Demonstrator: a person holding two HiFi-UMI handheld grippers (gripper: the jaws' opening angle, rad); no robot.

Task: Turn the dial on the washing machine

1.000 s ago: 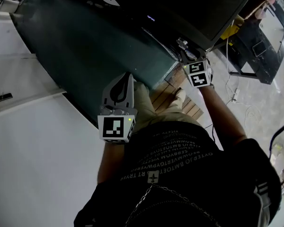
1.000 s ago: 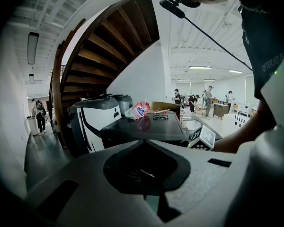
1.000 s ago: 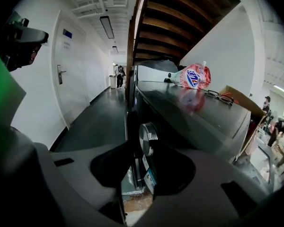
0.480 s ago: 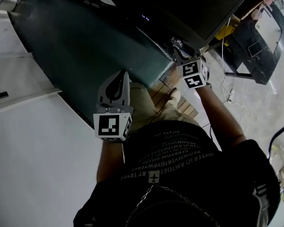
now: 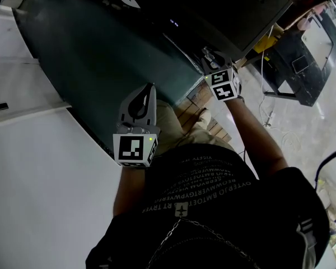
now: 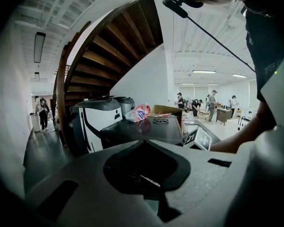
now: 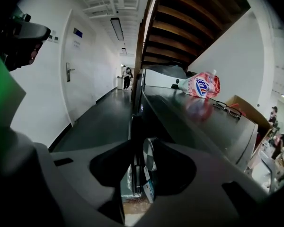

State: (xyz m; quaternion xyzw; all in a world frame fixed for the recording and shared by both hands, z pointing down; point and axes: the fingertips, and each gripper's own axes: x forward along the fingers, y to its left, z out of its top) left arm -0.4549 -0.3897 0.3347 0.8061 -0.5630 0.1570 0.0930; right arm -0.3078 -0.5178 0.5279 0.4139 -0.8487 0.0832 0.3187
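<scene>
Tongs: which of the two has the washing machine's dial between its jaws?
The right tongs: their jaws have just been opening and stand apart around the silver dial. The left tongs are shut and empty, held back from it.

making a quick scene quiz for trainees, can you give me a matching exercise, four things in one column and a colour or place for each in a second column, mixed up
Things:
1 dial
2 pouch
3 glasses
4 cardboard box

Descriptions:
a brown, beyond the glasses
b round and silver, on the washing machine's front
c pink with blue print, on the machine's top
d dark-framed, lying flat on the machine's top

Pairs: 1-b, 2-c, 3-d, 4-a
</scene>
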